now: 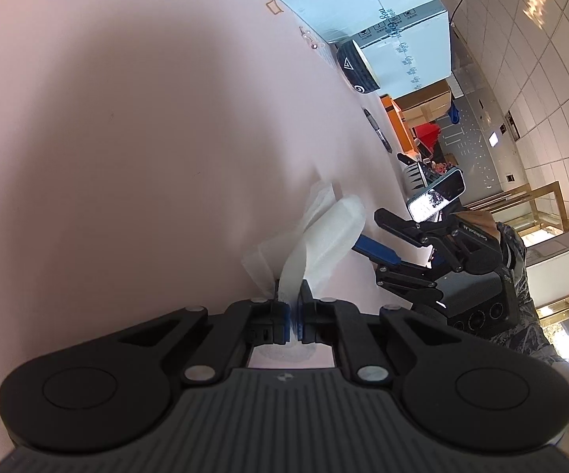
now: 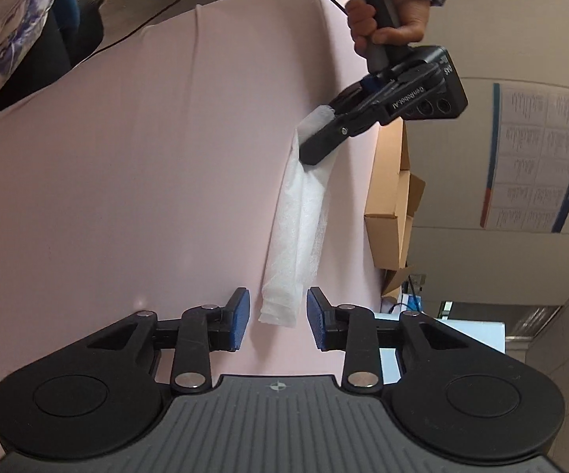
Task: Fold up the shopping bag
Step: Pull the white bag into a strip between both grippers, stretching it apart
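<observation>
1. My left gripper (image 1: 293, 317) is clamped tight on one end of the white shopping bag (image 2: 298, 228); the blue pads are squeezed together with the thin fabric pinched between them
2. The bag is already bunched into a long narrow strip, running from the left gripper down over the pink worktop (image 2: 146, 157) toward my right gripper (image 2: 278, 317)
3. The right gripper's jaws are standing apart, with the loose end of the strip lying between the blue pads (image 2: 240, 317) but not touching either one, so nothing is held on that side
4. In the right wrist view a hand (image 2: 387, 19) in a floral sleeve grips the left gripper's handle, with a black cable trailing off it
5. Background stuff: a cardboard box (image 2: 393, 213) past the worktop edge, and a black marker (image 1: 377, 128) lying further along the worktop in the left wrist view
</observation>
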Motion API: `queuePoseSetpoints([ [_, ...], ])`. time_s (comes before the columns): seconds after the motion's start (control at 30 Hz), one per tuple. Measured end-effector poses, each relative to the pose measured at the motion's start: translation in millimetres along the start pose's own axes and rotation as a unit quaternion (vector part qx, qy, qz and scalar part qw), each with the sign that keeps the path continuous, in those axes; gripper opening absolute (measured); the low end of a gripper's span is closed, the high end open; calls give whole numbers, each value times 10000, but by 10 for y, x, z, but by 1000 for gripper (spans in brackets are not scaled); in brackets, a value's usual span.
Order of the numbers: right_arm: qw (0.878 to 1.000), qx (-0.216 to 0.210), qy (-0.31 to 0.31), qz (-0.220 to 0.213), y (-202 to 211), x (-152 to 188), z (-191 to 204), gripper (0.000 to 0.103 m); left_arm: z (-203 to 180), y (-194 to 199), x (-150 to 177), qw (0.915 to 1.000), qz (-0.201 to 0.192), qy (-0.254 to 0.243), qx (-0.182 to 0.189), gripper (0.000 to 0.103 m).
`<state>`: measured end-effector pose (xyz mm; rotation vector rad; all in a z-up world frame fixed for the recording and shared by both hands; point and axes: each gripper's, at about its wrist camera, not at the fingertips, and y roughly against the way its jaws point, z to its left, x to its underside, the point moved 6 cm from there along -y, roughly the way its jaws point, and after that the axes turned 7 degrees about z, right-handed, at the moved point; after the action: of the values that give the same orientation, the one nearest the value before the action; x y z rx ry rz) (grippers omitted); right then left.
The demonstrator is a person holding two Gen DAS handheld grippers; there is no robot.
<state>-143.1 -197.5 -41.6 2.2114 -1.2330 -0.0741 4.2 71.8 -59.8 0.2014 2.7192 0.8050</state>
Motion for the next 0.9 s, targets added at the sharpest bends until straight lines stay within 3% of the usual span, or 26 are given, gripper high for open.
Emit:
queuePoseSetpoints([
  [0.13, 9996, 39, 258, -52, -108, -10, -34, 26, 5, -7, -2, 10000, 20, -9, 45, 5],
  [0.33, 9993, -72, 325, -162, -170, -42, 14, 7, -41, 9, 40, 9996, -66, -263, -69, 5],
  [0.43, 9994, -263, -14, -241, -126, -29, -36, 7, -245, 16, 102, 9933, -310, -926, -617, 6],
  [0.47, 9991, -320, -95, -262, -124, -22, -56, 7, -368, 26, 143, 9863, -433, -1278, -949, 8],
  [0.5, 9985, -408, -197, -296, -122, -11, -87, 7, -481, 39, 176, 9774, -565, -1596, -1262, 17],
  [0.53, 9971, -556, -391, -343, -122, 7, -140, 7, -573, 61, 197, 9664, -781, -1876, -1577, 21],
  [0.57, 9947, -720, -613, -392, -122, 26, -201, 7, -745, 96, 248, 9429, -1153, -2377, -2027, 22],
  [0.63, 9881, -1033, -1027, -486, -129, 62, -313, 7, -1122, 108, 401, 8909, -1589, -3443, -2501, 27],
  [0.7, 9796, -1334, -1373, -605, -142, 111, -418, 7, -1323, 9, 477, 8664, -1506, -3985, -2604, 36],
  [0.8, 9589, -1797, -2071, -729, -179, 195, -586, 8, -1438, -214, 522, 8278, -1184, -4666, -2880, 38],
  [0.87, 9451, -2008, -2459, -775, -199, 241, -664, 8, -1417, -380, 500, 7847, -949, -5097, -3398, 38],
  [0.9, 9411, -2065, -2555, -802, -204, 256, -684, 8, -1393, -484, 490, 7542, -798, -5360, -3708, 40],
])
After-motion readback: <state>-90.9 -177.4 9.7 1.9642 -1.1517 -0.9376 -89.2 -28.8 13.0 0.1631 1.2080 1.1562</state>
